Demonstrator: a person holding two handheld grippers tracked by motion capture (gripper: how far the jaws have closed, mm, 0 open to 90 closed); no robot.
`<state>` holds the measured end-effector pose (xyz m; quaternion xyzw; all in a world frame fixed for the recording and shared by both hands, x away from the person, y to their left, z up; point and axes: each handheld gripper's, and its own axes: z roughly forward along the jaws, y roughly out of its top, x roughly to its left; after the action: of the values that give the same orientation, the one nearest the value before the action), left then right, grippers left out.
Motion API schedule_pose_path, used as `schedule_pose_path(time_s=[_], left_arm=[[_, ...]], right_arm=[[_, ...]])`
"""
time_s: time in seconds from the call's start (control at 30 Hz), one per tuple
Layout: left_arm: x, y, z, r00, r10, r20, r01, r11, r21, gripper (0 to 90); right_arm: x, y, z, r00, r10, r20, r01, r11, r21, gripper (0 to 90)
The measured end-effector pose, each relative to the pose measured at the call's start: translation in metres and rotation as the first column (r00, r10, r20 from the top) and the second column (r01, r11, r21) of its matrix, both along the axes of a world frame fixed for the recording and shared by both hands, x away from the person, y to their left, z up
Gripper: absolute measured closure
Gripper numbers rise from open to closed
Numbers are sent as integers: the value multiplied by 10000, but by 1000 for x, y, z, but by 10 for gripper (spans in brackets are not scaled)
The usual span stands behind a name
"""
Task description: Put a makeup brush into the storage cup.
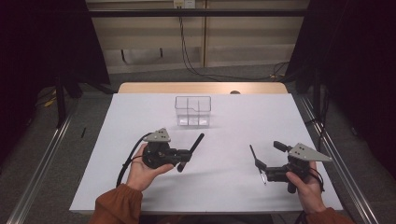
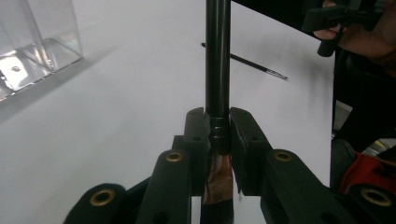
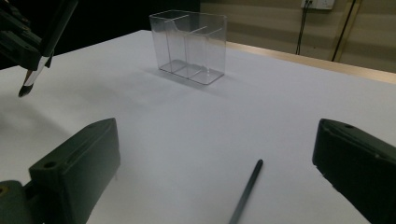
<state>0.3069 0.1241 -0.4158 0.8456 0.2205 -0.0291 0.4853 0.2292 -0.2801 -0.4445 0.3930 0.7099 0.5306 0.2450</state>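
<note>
The white table (image 1: 140, 186) carries a clear divided box (image 1: 193, 111) and a thin black pencil (image 1: 257, 164).

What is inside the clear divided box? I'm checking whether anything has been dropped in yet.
The clear divided box looks empty: its compartments show bare floor through the walls. The near wall's glare hides small details.
</note>
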Motion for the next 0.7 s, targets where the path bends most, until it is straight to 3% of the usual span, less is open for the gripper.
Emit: schedule_pose_path(time_s=[0.13,0.33,0.4,0.53,0.7], left_arm=[[0,-5,4,9997,-239,-74,240,9994,262,777],[-1,-12,12,9981,-611,77,598,9914,1163,776],[0,-14,14,9972,-734,-164,747,9912,1093,777],[1,-19,18,9953,-945,-231,968,9843,1478,777],[1,-28,24,9890,-1445,-325,1481,9662,2108,776]], right_arm=[[5,11,4,9991,419,-55,-420,9991,-108,10],[14,25,12,9935,1139,-10,-1139,9932,-224,8],[17,30,15,9904,1381,-30,-1382,9899,-305,7],[24,40,19,9843,1764,-96,-1766,9834,-416,6],[32,49,24,9701,2371,-528,-2397,9695,-503,6]])
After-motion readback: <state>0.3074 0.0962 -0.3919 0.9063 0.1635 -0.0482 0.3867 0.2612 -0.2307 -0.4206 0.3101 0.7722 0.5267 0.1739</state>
